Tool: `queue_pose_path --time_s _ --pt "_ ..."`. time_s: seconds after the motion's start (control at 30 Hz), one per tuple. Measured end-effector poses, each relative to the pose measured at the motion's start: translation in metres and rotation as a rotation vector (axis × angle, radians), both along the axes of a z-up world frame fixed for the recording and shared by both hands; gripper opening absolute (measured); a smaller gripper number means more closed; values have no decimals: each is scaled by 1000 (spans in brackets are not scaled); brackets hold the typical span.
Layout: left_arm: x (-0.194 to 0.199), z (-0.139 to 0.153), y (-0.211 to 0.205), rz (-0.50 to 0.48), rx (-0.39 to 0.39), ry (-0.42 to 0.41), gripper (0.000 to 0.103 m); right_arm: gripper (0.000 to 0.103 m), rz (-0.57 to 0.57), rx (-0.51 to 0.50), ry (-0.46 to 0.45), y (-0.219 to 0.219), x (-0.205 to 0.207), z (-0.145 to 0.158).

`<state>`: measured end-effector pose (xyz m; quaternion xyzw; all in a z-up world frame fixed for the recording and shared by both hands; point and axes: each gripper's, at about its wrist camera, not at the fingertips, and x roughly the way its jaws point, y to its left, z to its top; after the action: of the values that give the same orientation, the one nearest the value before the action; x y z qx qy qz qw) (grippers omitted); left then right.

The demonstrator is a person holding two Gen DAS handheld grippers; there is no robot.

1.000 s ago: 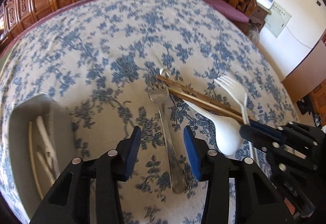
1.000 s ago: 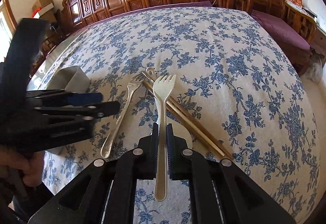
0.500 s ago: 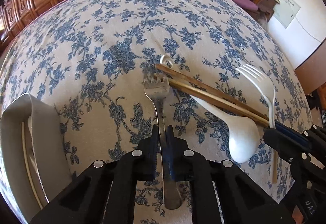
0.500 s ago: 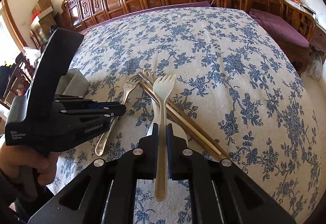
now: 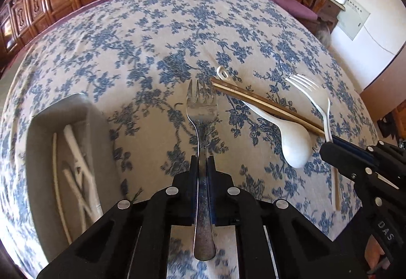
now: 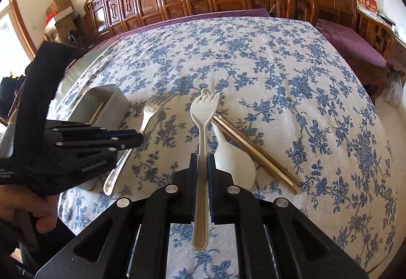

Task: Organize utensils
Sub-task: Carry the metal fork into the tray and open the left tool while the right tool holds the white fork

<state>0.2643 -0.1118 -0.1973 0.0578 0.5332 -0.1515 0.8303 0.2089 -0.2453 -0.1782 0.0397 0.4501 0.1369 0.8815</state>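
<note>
We note the left gripper [image 5: 202,164] clamped on a shiny metal fork [image 5: 202,111], the right gripper [image 6: 202,162] clamped on a smooth white plastic fork [image 6: 203,111], both above the floral tablecloth [image 6: 279,63]; wooden chopsticks [image 6: 253,147] cross a white spoon [image 5: 291,137] near the grey tray [image 5: 50,121].

Floral tablecloth [image 5: 157,33]: spoon [image 5: 291,137], chopsticks [image 5: 266,106], tray [image 5: 45,126].

Blurred white sticks [image 5: 76,175] in tray [image 5: 40,142]

On my worktop [image 5: 152,33] the chopsticks [image 5: 266,106] lie across the spoon [image 5: 291,142]; the utensil tray [image 5: 43,132] stands to their left.
</note>
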Motion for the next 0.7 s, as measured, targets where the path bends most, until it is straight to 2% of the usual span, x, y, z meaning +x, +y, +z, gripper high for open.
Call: queue_pose_path --time_s 0.33,0.7 --pt "-20 44 28 23 -26 -79 6 9 19 8 -31 21 -10 22" --pt "-35 77 70 62 -61 -142 6 9 60 22 -66 50 -13 46"
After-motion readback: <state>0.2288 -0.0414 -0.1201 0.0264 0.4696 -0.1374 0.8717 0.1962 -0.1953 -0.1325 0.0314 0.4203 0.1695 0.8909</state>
